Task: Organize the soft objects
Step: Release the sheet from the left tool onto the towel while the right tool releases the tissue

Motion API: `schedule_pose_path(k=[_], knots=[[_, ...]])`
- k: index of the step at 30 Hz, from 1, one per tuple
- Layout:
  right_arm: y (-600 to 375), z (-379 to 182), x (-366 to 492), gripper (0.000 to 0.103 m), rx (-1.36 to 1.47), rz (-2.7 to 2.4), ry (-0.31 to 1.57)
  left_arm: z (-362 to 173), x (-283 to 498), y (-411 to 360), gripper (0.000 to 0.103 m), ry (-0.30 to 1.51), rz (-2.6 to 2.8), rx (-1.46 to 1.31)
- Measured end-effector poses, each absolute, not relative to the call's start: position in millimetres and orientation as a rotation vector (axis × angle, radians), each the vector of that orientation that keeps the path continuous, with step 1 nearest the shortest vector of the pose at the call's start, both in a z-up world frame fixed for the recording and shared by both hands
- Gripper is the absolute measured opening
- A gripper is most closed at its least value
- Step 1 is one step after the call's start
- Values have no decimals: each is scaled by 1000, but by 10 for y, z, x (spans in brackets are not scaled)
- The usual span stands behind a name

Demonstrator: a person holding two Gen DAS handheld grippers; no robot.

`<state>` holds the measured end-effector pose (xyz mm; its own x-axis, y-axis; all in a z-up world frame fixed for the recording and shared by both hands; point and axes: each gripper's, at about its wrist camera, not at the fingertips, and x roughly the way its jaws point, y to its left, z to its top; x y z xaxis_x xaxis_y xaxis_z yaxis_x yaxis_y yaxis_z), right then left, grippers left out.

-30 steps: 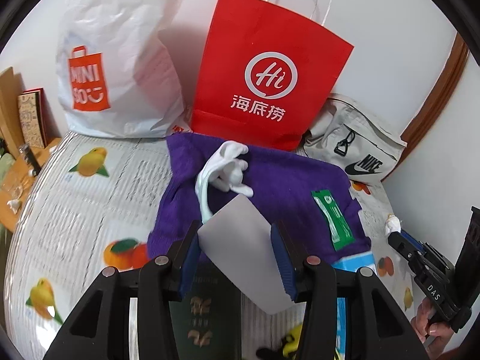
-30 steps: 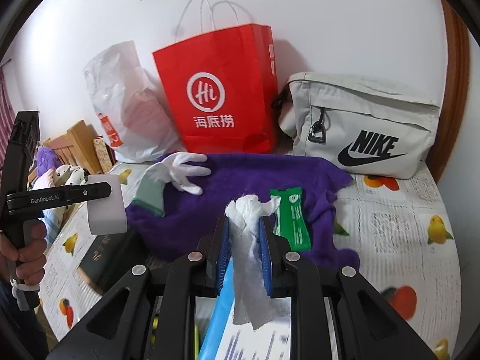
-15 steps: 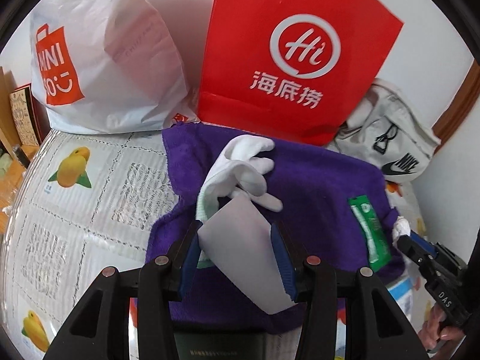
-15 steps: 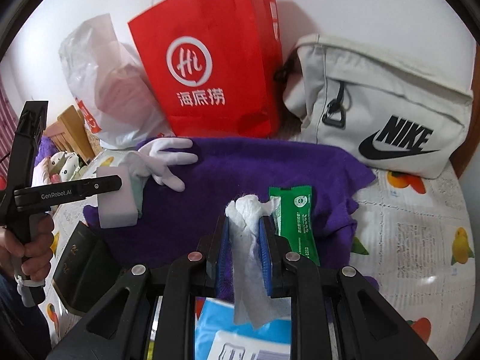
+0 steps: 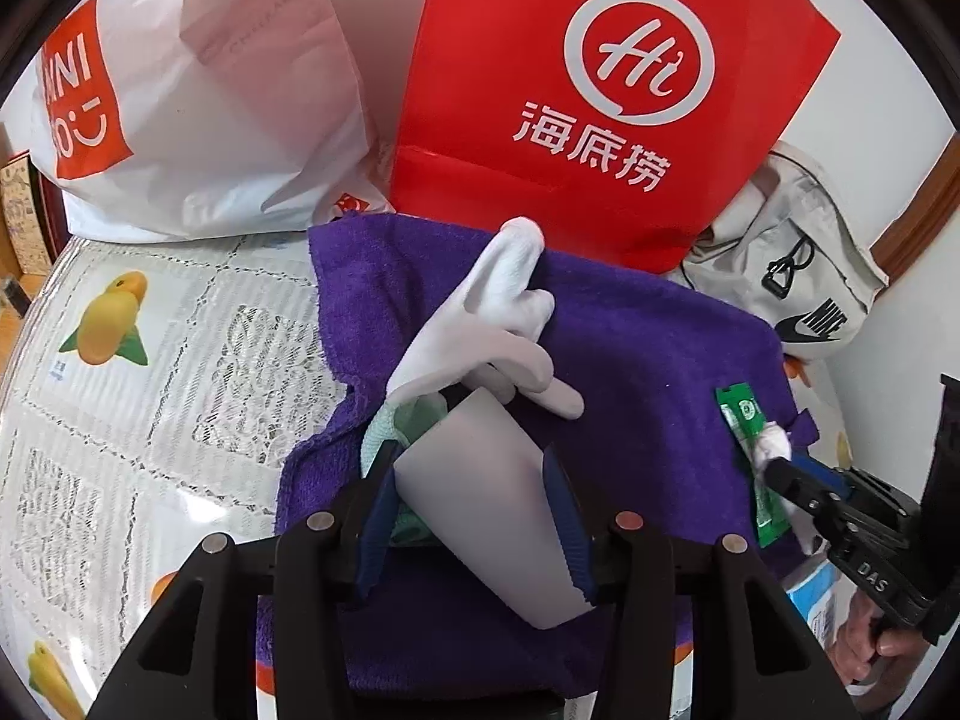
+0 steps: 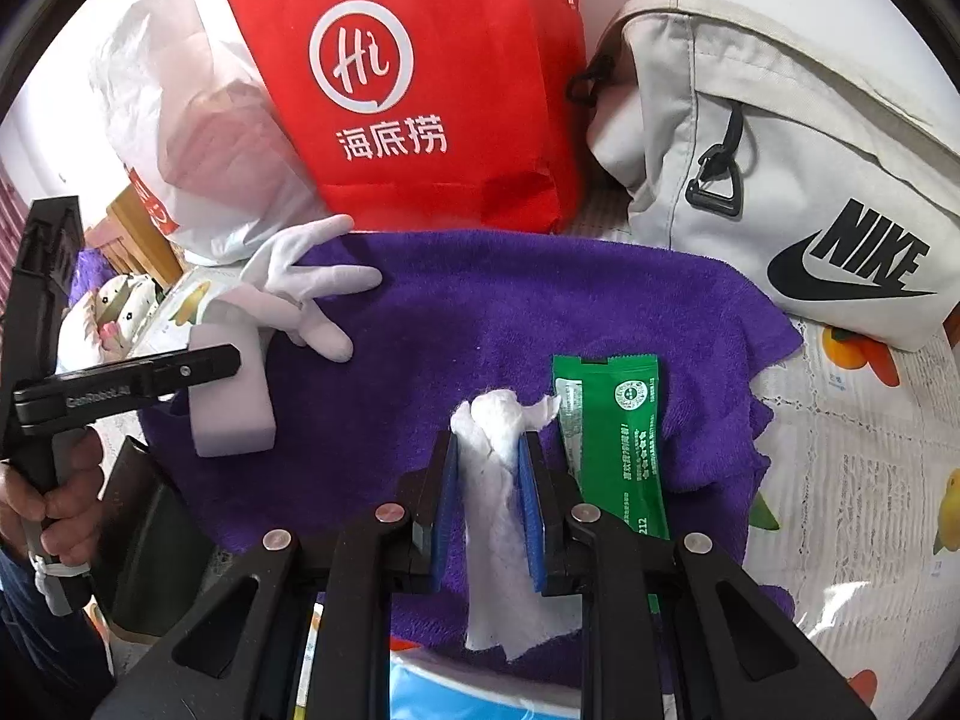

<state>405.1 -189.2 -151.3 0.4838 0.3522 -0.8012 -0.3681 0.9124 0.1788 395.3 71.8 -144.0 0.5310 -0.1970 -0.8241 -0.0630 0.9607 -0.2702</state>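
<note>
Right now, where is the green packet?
The green packet lies on the purple towel's right part, just right of the tissue in the right gripper.

Home: shopping bags (image 5: 600,96), fruit-print tablecloth (image 5: 120,330).

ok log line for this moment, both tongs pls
left tongs: shut on white sponge block | right tongs: shut on white tissue | both over purple towel

Fuzzy purple towel (image 6: 480,312), glossy green packet (image 6: 612,438), matt red paper bag (image 6: 420,90).
</note>
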Motion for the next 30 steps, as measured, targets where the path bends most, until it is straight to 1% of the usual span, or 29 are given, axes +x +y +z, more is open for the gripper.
schedule_pose_path(k=[3, 5, 6, 7, 8, 9, 10, 12, 20, 23, 28, 30], knots=[[-1903, -1549, 4095, 21, -11, 425, 986, -1446, 3964, 713, 46, 1008, -85, -282], [-1908, -1559, 4104, 23, -8, 426, 992, -1443, 3967, 717, 49, 1009, -91, -288], [-1901, -1564, 4108, 23, -15, 422, 995, -1435, 3968, 714, 52, 1011, -99, -292], [-1893, -1565, 4104, 27, -23, 416, 992, -1427, 3972, 720, 59, 1011, -104, -293], [-1879, -1568, 4105, 29, -31, 414, 993, -1418, 3971, 716, 62, 1008, -106, -296], [-1869, -1565, 4098, 36, -39, 414, 992, -1401, 3962, 709, 65, 1003, -108, -297], [-1864, -1562, 4094, 43, -45, 413, 989, -1392, 3955, 706, 66, 1000, -109, -296], [-1853, -1537, 4068, 49, -57, 406, 975, -1373, 3946, 687, 68, 1003, -107, -288], [-1908, -1311, 3796, 50, -64, 392, 922, -1218, 3759, 687, 68, 984, -97, -292], [-1920, -1158, 3548, 50, -76, 394, 888, -1098, 3602, 692, 68, 961, -104, -298], [-1908, -1006, 3094, 56, -82, 406, 848, -904, 3228, 689, 68, 934, -99, -276], [-1902, -970, 2884, 56, -75, 413, 844, -838, 3045, 683, 68, 927, -100, -269]])
